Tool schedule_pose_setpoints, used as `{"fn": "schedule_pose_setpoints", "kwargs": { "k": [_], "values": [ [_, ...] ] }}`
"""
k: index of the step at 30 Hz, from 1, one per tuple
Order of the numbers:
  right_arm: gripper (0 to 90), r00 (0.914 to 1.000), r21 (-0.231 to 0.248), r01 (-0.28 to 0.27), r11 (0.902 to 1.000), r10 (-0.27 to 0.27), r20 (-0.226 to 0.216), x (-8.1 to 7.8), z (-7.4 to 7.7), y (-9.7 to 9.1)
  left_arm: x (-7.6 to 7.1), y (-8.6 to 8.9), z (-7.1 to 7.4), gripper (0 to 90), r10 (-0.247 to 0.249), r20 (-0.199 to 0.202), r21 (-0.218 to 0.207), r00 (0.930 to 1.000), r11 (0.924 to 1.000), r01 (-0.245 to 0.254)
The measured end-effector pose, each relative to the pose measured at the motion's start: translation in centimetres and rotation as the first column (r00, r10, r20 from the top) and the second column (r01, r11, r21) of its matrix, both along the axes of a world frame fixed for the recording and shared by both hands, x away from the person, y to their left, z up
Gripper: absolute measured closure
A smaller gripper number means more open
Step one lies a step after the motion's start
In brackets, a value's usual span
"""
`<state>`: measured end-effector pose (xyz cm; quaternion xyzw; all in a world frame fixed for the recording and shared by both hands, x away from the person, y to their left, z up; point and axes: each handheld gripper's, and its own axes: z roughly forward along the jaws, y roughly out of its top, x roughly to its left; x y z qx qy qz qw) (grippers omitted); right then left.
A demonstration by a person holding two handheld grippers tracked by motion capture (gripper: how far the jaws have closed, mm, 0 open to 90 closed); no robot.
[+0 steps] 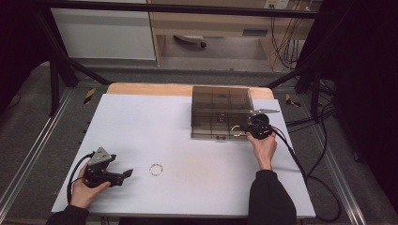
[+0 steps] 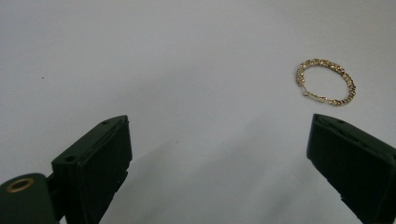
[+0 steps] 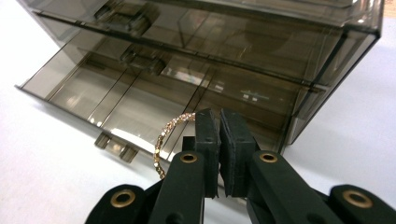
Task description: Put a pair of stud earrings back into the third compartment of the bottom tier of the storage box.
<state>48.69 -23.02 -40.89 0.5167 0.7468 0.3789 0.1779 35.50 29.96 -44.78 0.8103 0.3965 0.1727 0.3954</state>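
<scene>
The gold hoop earring was pinched between the closed jaws of the right gripper, hanging over the pulled-out bottom drawer of the smoky clear drawer box. A second gold hoop earring lay flat on the white table cover, well apart from the box, toward seven o'clock from it. The left gripper waited just at nine o'clock of that loose earring with its jaws spread wide and nothing between them.

The step in hand looked like dropping the held earring into one of the drawer's divided compartments (which one, I could not tell). The next move probably called for easing the jaws apart above a compartment, clear of the thin dividers and the front lip with its handle.

Room was generous: bare cover ran from the loose earring out to three o'clock, while the box crowded the right gripper at twelve o'clock.
</scene>
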Motion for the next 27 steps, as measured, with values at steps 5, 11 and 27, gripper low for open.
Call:
{"fn": "schedule_pose_setpoints", "kwargs": {
  "k": [5,11,27],
  "values": [
    [87.1,1.0000,-0.011,0.008,0.9999,-0.008,-0.005,0.6,-0.2,-0.1,0.0,0.0,0.0,6.5,0.001,-0.001,-0.001,1.0000,1.0000,-0.001],
    [87.1,0.9999,-0.022,0.010,0.9997,-0.010,-0.008,1.2,-0.8,0.1,0.0,0.0,0.0,6.5,0.000,-0.001,0.000,1.0000,1.0000,0.000],
    [81.6,0.9996,-0.086,-0.002,0.9963,0.000,-0.029,1.4,-2.6,0.6,0.0,0.0,0.0,6.5,0.000,-0.001,0.000,1.0000,1.0000,0.000]
  ]
}}
